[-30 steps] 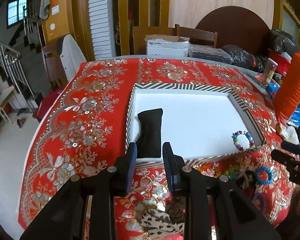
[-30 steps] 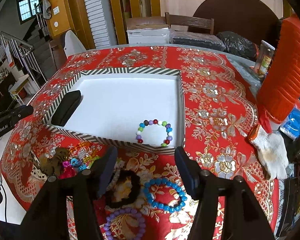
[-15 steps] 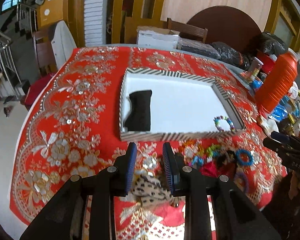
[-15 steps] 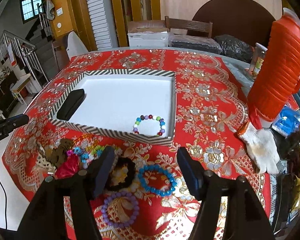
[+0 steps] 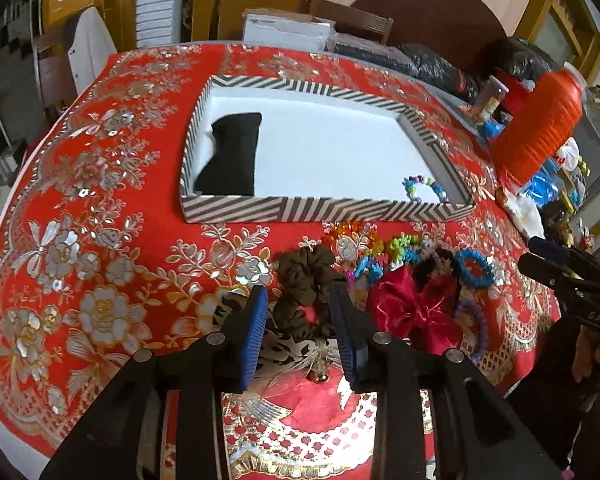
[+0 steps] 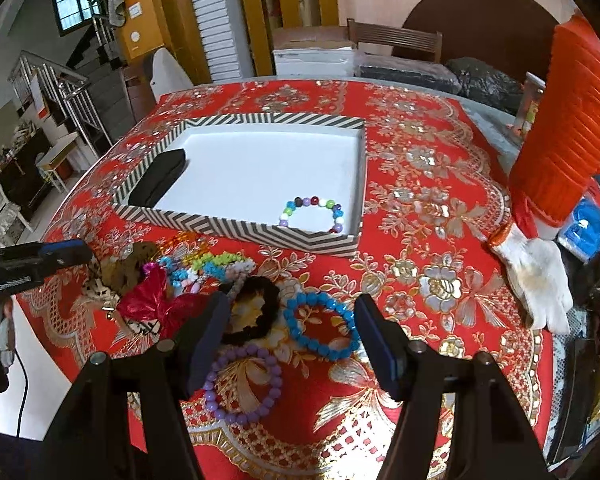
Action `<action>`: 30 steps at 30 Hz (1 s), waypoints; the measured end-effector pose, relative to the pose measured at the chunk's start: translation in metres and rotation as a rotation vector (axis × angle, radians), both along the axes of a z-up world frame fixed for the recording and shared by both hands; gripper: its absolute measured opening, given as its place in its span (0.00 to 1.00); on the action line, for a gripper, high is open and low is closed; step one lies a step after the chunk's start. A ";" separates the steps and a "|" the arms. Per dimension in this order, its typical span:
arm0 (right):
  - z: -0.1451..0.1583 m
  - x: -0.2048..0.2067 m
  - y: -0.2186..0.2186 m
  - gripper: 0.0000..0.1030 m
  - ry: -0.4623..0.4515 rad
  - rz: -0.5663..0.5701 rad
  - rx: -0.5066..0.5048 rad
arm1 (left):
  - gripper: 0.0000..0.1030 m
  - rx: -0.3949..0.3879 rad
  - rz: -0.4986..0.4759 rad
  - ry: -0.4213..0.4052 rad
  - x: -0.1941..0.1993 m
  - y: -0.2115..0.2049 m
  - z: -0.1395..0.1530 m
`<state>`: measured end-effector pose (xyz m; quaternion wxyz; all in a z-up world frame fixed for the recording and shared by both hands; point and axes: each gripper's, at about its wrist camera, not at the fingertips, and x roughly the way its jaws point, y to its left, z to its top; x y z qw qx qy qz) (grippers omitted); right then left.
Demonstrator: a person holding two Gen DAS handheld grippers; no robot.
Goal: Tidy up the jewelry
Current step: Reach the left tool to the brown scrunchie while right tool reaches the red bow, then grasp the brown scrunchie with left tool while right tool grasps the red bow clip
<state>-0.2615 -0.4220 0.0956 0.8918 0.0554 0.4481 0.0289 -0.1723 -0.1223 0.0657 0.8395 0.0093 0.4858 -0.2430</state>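
Red embroidered cloth covers the desk (image 5: 100, 184), and over the last second both wrist views have drawn back and lowered from the striped tray (image 5: 328, 210) toward the heap of loose pieces in front of it. A second ago the left gripper (image 5: 298, 300) looked down over the tray's near wall at the black pouch (image 5: 230, 156); now its jaws stand a modest gap apart with nothing clamped, and the brown scrunchie (image 5: 306, 276) shows between them, with a leopard-print scrunchie (image 5: 288, 350) just behind. Whether the blue pads already touch the fabric cannot be told. The right gripper (image 6: 290, 330) has likewise pulled away from the tray and hangs with its jaws spread wide and empty; the blue bead bracelet (image 6: 322, 330) and a black scrunchie (image 6: 252, 314) lie in the span between them, and a purple bead bracelet (image 6: 242, 384) lies nearer the camera. A red bow (image 6: 156, 300) and a tangle of small coloured bands (image 6: 204, 266) sit to the left of these. Inside the tray only the pouch, at its left end, and the multicoloured bead bracelet (image 6: 314, 214), in its near right corner, have been placed. The retreat reads as a turn from depositing to fetching: the next pickups look set to be the brown scrunchie on the left and the blue bracelet on the right, with most of the sorting still ahead.
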 end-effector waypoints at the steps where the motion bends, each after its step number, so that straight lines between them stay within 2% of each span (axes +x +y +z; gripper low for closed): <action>1: -0.001 0.000 0.001 0.66 0.004 0.002 0.002 | 0.21 0.002 -0.001 -0.001 0.000 -0.001 -0.001; 10: -0.004 0.005 0.002 0.66 0.012 -0.002 0.008 | 0.21 0.035 0.004 -0.021 -0.001 -0.002 -0.002; 16: -0.005 0.005 0.015 0.66 0.015 0.061 0.009 | 0.21 0.043 0.005 -0.023 0.000 -0.001 -0.003; 23: -0.006 0.008 0.040 0.67 0.018 0.205 0.002 | 0.21 0.023 -0.015 0.019 0.007 0.003 -0.013; 27: -0.011 0.010 0.065 0.70 0.021 0.343 -0.037 | 0.21 0.024 -0.037 0.048 0.012 0.002 -0.022; 30: -0.017 0.014 0.078 0.71 0.023 0.423 -0.050 | 0.21 -0.006 -0.070 0.070 0.015 -0.002 -0.024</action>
